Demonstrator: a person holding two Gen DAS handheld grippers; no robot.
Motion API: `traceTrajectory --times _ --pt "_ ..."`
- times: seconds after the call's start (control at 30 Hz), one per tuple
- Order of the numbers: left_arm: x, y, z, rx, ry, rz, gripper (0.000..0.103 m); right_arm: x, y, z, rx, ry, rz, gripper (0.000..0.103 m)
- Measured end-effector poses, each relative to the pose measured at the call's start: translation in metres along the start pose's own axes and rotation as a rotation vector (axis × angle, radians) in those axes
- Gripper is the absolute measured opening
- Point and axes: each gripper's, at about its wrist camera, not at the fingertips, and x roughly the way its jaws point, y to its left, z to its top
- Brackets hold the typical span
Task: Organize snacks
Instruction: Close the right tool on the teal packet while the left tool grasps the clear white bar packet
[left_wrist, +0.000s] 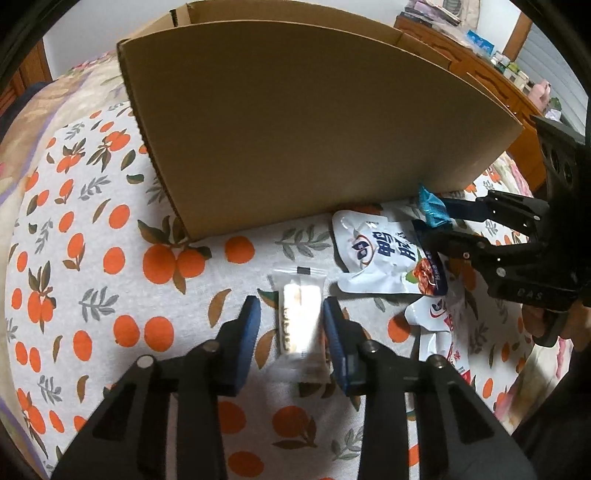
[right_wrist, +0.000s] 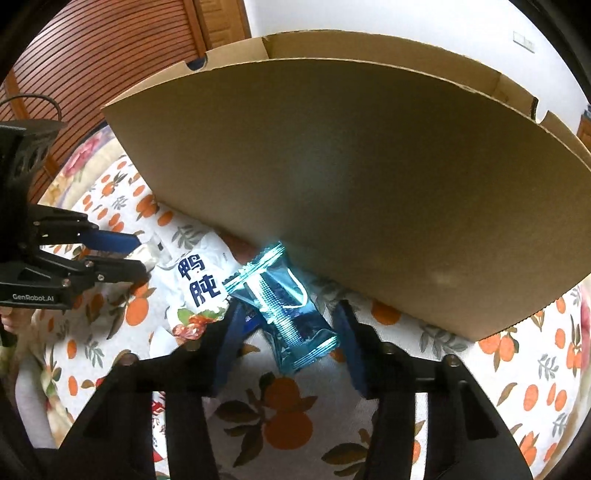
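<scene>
Two grippers work side by side over a cloth (left_wrist: 92, 229) printed with oranges, in front of a tall cardboard box (left_wrist: 295, 122) that stands open at the top.

The left gripper (left_wrist: 291, 321) has its jaws spread wide, one blue pad on each side of a clear-wrapped white bar (left_wrist: 300, 317). The bar lies flat on the cloth, lengthwise between the pads, with a gap on either side; nothing is gripped.

The right gripper (right_wrist: 288, 328) is also wide open, its pads flanking a blue packet (right_wrist: 284, 306). The packet lies tilted, its crimped upper end near the foot of the box wall; whether it touches the box I cannot tell. The pads stand just beside it without pinching it.

Between the two snacks lies a white pouch (left_wrist: 384, 254) with blue characters, its far edge near the box. A second white pouch (left_wrist: 439, 328) with red print lies nearer, just beside the first and to the right of the bar.

From the right wrist view, the left gripper shows at the left edge, low over the cloth.
</scene>
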Motion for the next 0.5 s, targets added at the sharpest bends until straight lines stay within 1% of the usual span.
traceTrajectory --times 0.03,0.07,0.2,0.23,0.5 --pt "-0.0003 0.0021 0.0013 0.004 0.004 0.005 0.022 -0.0001 -0.0002 -0.0004 -0.002 0.001 0.001 0.046" --pt "-0.0002 0.0019 0.0020 0.008 0.008 0.013 0.021 -0.0001 0.0001 -0.0009 -0.004 0.001 0.001 0.042" --pt "-0.0005 0.0027 0.0003 0.001 0.024 0.002 0.020 -0.0011 0.0010 -0.0035 -0.019 0.016 0.001 0.031" --pt "-0.0004 0.0021 -0.0002 0.002 0.028 0.005 0.020 -0.0015 0.0012 -0.0039 -0.021 0.019 0.002 0.025" --pt "-0.0020 0.0003 0.0011 0.008 0.039 0.011 0.020 -0.0030 0.0001 -0.0060 -0.017 0.030 0.014 0.023"
